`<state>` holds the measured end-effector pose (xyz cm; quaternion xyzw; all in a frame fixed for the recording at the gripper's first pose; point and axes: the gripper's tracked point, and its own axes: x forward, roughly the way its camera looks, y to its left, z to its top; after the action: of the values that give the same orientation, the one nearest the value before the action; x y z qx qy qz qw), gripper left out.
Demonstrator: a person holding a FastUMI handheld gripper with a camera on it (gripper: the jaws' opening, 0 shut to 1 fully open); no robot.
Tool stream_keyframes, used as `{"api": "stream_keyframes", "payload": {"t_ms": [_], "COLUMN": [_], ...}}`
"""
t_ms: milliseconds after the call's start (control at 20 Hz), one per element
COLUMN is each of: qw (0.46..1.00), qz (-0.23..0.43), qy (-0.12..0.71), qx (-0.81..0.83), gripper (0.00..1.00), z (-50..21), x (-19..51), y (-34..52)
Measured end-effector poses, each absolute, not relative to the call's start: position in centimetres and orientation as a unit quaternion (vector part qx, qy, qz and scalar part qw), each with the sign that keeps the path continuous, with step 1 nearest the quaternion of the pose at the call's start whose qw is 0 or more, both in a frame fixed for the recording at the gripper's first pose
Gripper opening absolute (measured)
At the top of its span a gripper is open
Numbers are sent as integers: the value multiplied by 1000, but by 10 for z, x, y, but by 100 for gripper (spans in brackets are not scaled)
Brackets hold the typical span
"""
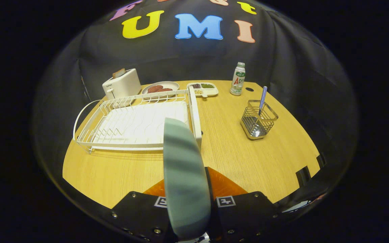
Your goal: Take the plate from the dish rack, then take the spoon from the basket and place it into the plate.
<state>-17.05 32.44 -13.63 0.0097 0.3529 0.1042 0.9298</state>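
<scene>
With the plate (184, 182) seemingly pinched edge-on in our gripper (189, 199), clear of the dish rack (133, 121), we should lay it flat on the desk (235, 155) near the basket (258, 121) holding the spoon (262, 98).

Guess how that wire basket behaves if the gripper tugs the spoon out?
The wire basket looks light and stands free on the table, so it may slide or tip. The spoon leans on its rim, inviting drag. The gripper is shut on the plate.

Wooden table (235, 158) bears dish rack (137, 123), basket (258, 119), toaster (122, 84), bottle (237, 79).
</scene>
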Motion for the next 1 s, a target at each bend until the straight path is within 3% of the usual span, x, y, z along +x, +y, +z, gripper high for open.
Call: {"api": "stream_keyframes", "payload": {"t_ms": [500,700,800,1000], "qw": [866,848,847,855], "qz": [212,224,224,210], "qy": [407,434,435,432], "qx": [199,204,208,193], "gripper": [34,34,45,47], "z": [-168,-189,-191,-196], "x": [-182,-187,-186,-184], "y": [376,388,388,379]}}
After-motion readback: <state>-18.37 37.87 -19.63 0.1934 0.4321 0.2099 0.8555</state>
